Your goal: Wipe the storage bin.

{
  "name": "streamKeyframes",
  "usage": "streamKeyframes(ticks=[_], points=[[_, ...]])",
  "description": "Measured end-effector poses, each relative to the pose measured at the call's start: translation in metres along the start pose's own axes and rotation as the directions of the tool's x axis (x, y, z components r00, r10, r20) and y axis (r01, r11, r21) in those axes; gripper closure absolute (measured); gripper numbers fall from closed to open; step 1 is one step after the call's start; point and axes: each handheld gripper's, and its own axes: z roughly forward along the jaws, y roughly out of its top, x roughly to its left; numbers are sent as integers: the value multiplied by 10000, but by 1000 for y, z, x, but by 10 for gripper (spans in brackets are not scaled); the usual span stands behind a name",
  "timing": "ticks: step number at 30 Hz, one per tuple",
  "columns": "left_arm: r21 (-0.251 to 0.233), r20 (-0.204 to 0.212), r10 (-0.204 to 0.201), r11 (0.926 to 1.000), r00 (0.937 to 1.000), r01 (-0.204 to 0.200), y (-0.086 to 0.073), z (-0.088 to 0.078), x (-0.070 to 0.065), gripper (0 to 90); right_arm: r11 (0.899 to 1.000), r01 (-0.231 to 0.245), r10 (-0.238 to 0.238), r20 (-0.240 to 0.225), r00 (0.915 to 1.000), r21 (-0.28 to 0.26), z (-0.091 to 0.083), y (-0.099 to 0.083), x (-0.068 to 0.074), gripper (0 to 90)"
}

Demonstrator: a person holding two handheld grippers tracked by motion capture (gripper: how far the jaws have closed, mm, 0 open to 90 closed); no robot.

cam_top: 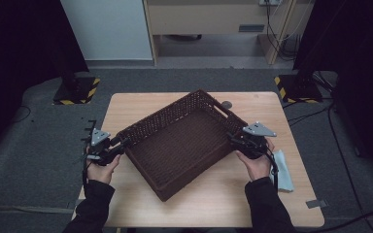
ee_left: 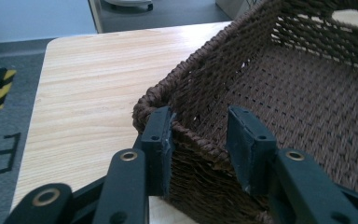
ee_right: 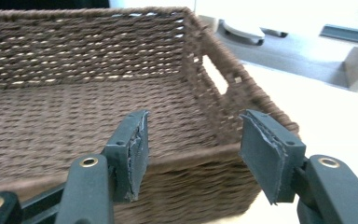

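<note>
Basket place: the basket (cam_top: 177,143) sits mid-frame in the high view, on the bench (cam_top: 126,109), between the two hands.
Basket axis: its long side runs from lower left to upper right of the high view; one corner points toward the bottom edge, the opposite one toward the top.
Basket opening: faces up, level on the bench.
Hidden: the near wall's outer face is in shadow in the high view; the basket is cut off at the top and right of the left gripper view (ee_left: 279,88) and at the left of the right gripper view (ee_right: 74,88).
Hard to tell: whether the left pad (ee_left: 161,149) presses the wall or just lies against it.
Basket look: dark brown woven cord, rectangular, shallow, thick braided rim, a cut-out handle in an end wall.
Left tongs (cam_top: 119,144): at the left corner, straddling the rim, one pad outside by the wall, the other inside and apart from it; released.
Right tongs (cam_top: 233,141): at the right corner, jaws wide either side of the rim, not touching; released.
Cloth (cam_top: 282,171): pale blue, lower right of the bench, partly behind the right hand (cam_top: 256,162).
</note>
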Motion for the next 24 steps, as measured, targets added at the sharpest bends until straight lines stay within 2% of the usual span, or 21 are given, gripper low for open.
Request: streamKeyframes(ticks=[5,8,13,16,21,24], points=[[57,-170,-3,10000,9999,4,6,9,4,609,9999,110,-110,518,9986,-6,3,-2,-13,382],[34,6,-164,9999,9999,164,6,8,5,590,9999,54,-62,567,9984,140,6,-6,-20,386],[44,338,-55,10000,9994,53,1,-2,-2,544,9990,-429,424,323,9986,150,7,-8,-27,404],[177,380,158,9997,9992,-165,-1,-1,-8,537,9987,-459,451,376,9983,215,5,-9,-24,405],[212,308,-20,9998,9995,13,3,10,-5,537,9981,-443,438,122,9990,424,-6,-8,-23,402],[201,201,120,9997,9997,-124,6,17,-4,540,9994,-211,204,272,9994,270,-4,-6,-26,443]])
